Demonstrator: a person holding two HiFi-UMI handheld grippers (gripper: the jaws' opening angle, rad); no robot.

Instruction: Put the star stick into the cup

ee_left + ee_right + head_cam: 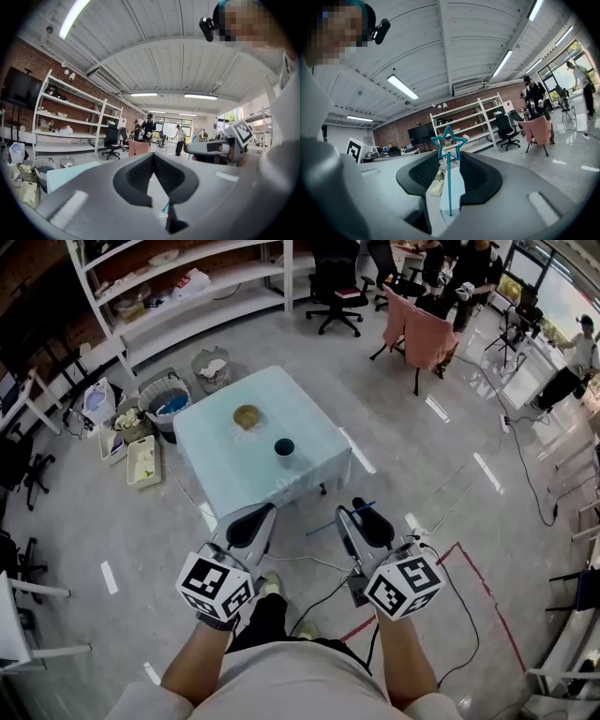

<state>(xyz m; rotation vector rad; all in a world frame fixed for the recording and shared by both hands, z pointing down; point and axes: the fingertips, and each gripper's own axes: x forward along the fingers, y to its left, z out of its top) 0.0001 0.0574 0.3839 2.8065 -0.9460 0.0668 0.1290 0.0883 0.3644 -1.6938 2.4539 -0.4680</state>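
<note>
Star stick [449,142]: teal-blue throughout, star outline and shaft alike.
Cup [284,447]: dark teal.
Worktop [220,474]: plain pale aqua cloth.
Round dish [247,416]: tan-brown.
Left gripper [270,510], right gripper [350,512]: light grey bodies, black ribbed lining on the jaws; cubes white with black square markers.
Floor [394,418]: glossy grey, crossed by a red tape line [480,587].

Head view: right gripper [352,510] covers most of the star stick [449,178]; the star itself is out of sight there. Thin blue streak [323,526] beside that gripper, stick or floor mark, cannot tell. Cup [284,447]: inside too small to read. Tan item [247,416] near it: too small to name. Left gripper view: table [70,176] mostly behind the jaws.
</note>
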